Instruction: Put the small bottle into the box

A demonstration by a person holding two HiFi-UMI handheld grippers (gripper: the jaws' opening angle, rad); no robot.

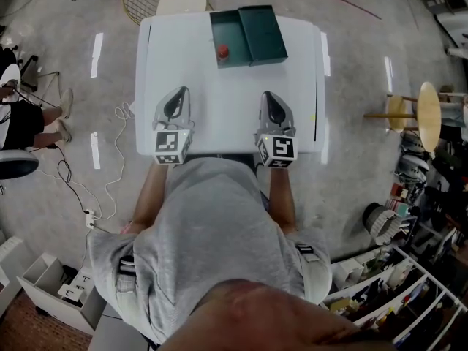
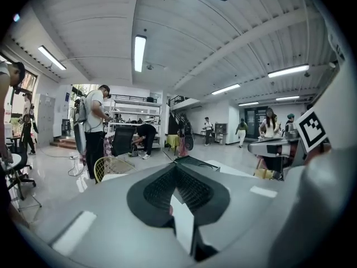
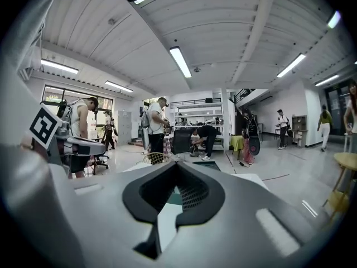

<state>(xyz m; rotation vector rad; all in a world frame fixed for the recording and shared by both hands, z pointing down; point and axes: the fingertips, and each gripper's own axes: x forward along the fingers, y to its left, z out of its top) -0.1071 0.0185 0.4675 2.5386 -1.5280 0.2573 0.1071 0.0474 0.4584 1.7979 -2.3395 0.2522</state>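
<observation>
At the table's far edge the green box [image 1: 230, 28] lies open, with the red bottle [image 1: 222, 50] inside it by the near wall. Nearer the person, the left gripper [image 1: 180, 92] and right gripper [image 1: 268, 95] hover side by side over the table [image 1: 219, 112], well apart from the box, both with jaws together and empty.

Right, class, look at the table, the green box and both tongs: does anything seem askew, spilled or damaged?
Nothing stands out. The green box lies open at the far edge of the white table, with a small red object seemingly inside it. The left tongs and right tongs are shut, empty and apart.
</observation>
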